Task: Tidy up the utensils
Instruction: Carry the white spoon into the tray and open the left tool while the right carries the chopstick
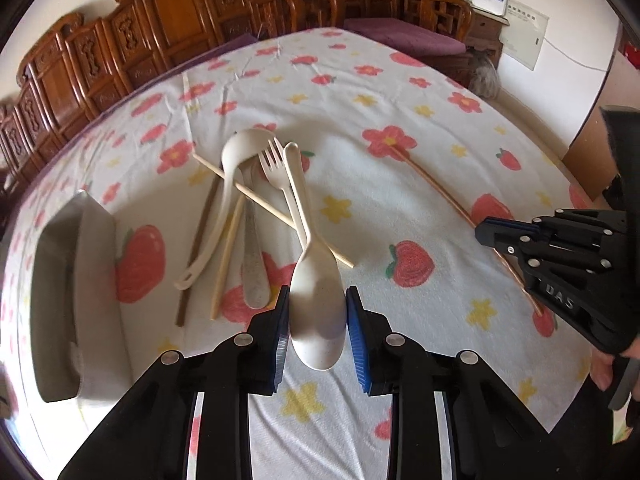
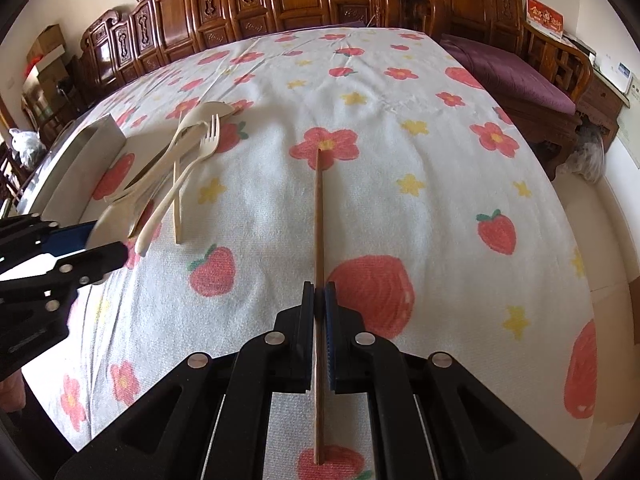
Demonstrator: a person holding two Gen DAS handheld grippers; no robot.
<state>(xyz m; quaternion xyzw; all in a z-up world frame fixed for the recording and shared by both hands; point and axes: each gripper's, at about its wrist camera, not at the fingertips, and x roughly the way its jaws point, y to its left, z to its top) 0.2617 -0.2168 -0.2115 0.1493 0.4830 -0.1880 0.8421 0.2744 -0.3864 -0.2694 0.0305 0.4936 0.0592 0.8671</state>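
Your left gripper (image 1: 318, 326) clamps the bowl of a cream spoon (image 1: 316, 308), light and slick, so hold the bowl's edges firmly. Your right gripper (image 2: 319, 312) pinches a thin stiff chopstick (image 2: 319, 216) lying on the floral cloth (image 2: 400, 208); the steel tray (image 1: 72, 280) waits left.

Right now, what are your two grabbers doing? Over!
Left gripper around cream spoon. Right gripper shut on brown chopstick. Metal tray far left, utensil pile between.

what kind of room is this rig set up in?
Most likely a home living or dining room. Carved wooden chairs line the wall, a bench with a purple cushion sits to one side, and the work surface is a table under a flower-and-strawberry cloth with household utensils on it.
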